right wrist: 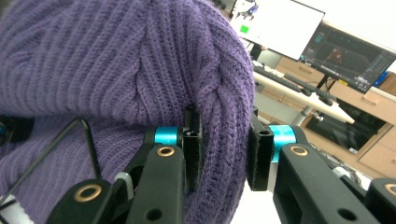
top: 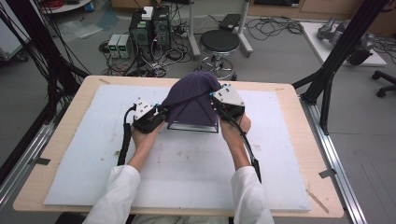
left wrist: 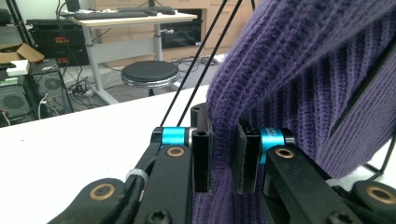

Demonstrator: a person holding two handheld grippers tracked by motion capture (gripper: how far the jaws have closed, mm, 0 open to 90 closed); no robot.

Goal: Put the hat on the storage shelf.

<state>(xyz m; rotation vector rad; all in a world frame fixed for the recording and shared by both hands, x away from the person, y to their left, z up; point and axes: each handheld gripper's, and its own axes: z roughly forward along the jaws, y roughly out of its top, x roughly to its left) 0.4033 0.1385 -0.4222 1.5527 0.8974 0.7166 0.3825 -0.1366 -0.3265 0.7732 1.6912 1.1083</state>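
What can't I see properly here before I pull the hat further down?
- Wire stand: its top is hidden under the hat, high view.
- Hat's far side: turned away, high view.
- Left gripper and right gripper: fabric covers the pad faces; the hat's hem is cut off by the bottom edge.

Evenly and brightly lit from overhead, with only faint, soft shadows on the white mat (top: 196,163). Slightly soft in the high view; sharp on the near knit (right wrist: 116,60) in both gripper views, blurrier and mildly bowed toward the edges.
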